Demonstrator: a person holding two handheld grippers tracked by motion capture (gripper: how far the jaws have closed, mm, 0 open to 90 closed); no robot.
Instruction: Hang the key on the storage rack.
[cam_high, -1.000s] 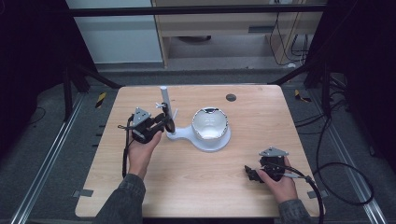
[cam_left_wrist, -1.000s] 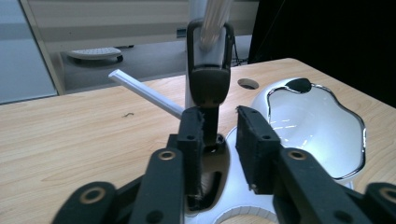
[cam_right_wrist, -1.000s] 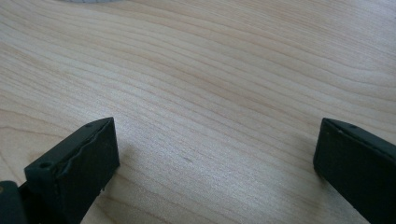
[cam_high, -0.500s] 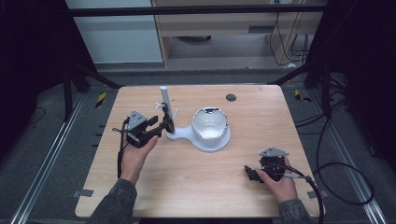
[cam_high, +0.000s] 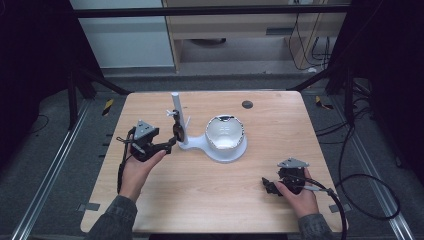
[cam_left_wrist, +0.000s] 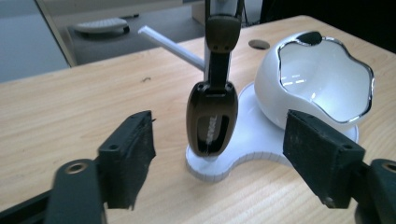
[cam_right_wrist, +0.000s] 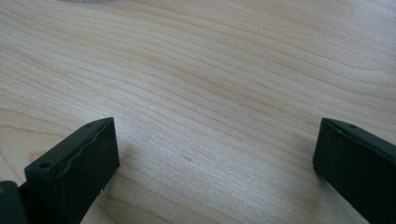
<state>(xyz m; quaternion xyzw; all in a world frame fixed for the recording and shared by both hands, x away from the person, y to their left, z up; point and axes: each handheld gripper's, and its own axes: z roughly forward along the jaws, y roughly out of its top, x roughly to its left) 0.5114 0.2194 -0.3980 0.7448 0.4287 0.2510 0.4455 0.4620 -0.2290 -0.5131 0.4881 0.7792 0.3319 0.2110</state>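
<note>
On the table (cam_high: 150, 210), the post (cam_high: 177, 112) stands left of the bowl (cam_high: 225, 132), sharing its base (cam_high: 200, 145).

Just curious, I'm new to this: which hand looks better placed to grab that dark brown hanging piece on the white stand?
Left, probably. The left gripper is open and aimed at the dark brown hanging piece; the right gripper rests far off over bare wooden table.

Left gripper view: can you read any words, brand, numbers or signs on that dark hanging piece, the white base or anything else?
Dark brown hanging piece on the white stand: pale marks inside its lower window, too blurred to read.
White bowl-shaped shell: no text visible.
Wooden table: no text; a round dark grommet bears nothing readable.
Left gripper, open: no markings on its jaws.
</note>
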